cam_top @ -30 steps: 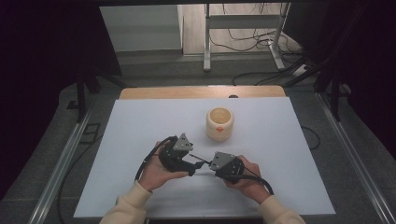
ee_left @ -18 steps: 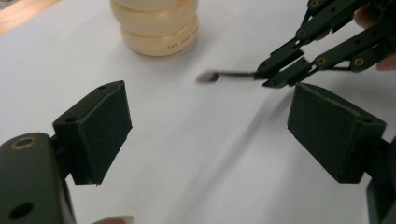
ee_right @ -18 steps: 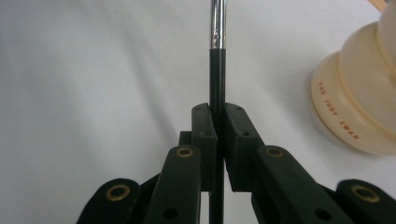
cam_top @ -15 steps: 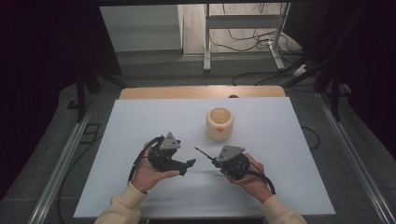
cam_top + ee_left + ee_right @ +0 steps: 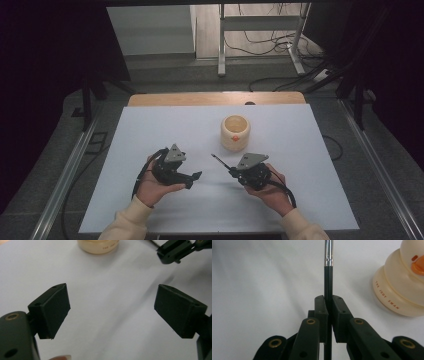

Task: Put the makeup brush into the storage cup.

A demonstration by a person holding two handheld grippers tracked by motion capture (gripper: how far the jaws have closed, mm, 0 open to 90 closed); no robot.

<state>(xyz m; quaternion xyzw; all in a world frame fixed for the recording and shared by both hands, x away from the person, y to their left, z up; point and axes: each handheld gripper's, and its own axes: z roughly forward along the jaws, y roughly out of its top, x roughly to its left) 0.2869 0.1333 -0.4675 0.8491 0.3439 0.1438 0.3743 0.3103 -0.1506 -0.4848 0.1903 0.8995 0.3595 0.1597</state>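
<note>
A thin black brush [image 5: 221, 163] with a silver ferrule sticks out toward the upper left from my right gripper [image 5: 233, 173], which is shut on its handle. In the right gripper view the handle [image 5: 328, 277] runs straight up between the closed jaws of that gripper [image 5: 328, 302]. My left gripper [image 5: 194, 180] is held just left of it, open with nothing between its fingers. The left gripper view has the wide-spread left gripper [image 5: 112, 312] over bare table, with the right gripper [image 5: 172, 251] at the top right. A cream duck-faced cup [image 5: 235, 131] stands behind both grippers.
The white table top [image 5: 150, 130] spreads around both hands, with a wooden strip [image 5: 175, 99] along its far edge. The cup [image 5: 402, 285] stands close to the right of the brush in the right gripper view; its base [image 5: 98, 245] appears in the left gripper view.
The two grippers, which met at the table's middle a second ago, have drawn apart. The brush stays in the right gripper; the left gripper has backed away leftward, open.
</note>
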